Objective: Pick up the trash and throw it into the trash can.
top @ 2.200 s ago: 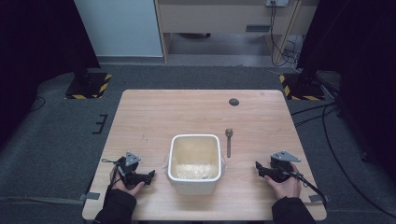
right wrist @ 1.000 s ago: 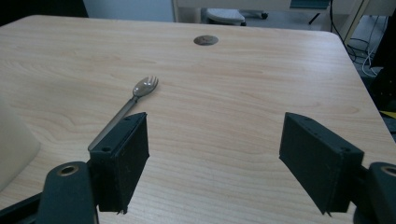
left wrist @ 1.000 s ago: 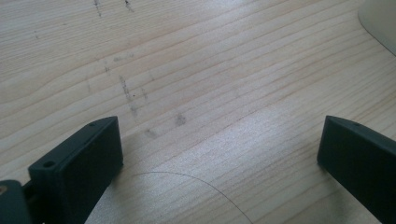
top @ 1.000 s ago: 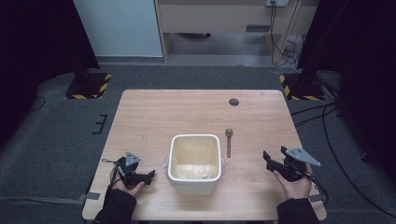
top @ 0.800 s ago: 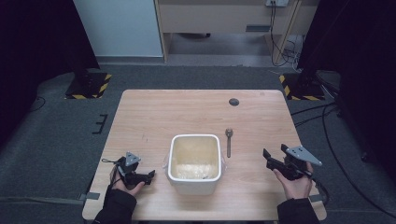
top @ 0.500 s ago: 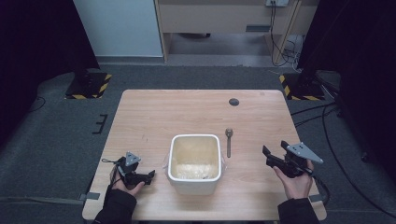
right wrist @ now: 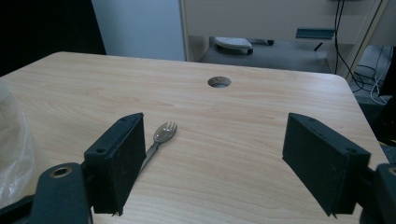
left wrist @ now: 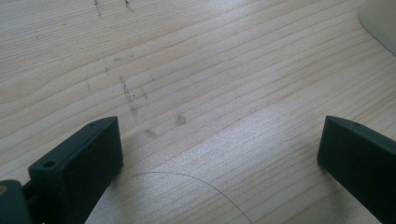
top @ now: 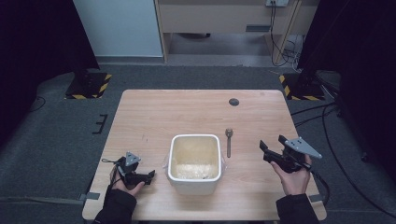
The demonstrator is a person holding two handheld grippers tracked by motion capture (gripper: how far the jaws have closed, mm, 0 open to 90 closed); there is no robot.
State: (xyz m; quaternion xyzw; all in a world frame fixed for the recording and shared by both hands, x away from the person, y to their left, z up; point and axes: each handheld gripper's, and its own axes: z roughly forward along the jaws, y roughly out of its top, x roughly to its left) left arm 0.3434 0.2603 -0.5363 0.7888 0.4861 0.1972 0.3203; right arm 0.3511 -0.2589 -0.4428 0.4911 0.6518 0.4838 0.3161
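Note:
A white square tub [top: 194, 163] with pale food in its bottom stands near the table's front edge. A metal spork [top: 228, 141] lies just right of it, bowl end away from me; in the right gripper view the spork [right wrist: 160, 137] shows beside my left jaw. My right gripper [top: 269, 150] is held open above the table, right of the spork, nothing between its jaws. My left gripper [top: 150, 175] rests low on the wood left of the tub, open and empty, with the tub's rim [left wrist: 379, 24] at the upper right of its view.
The wooden table [top: 177, 116] has a round cable hole [top: 234, 101] at the back right, also seen as the hole [right wrist: 219, 81]. Clear plastic wrap [right wrist: 13, 149] clings around the tub. Dark floor, a cabinet and cables lie beyond the far edge.
My right gripper has lifted off the table and drifted back and slightly right, now pointing toward the spork. The left gripper, tub and spork have stayed put.

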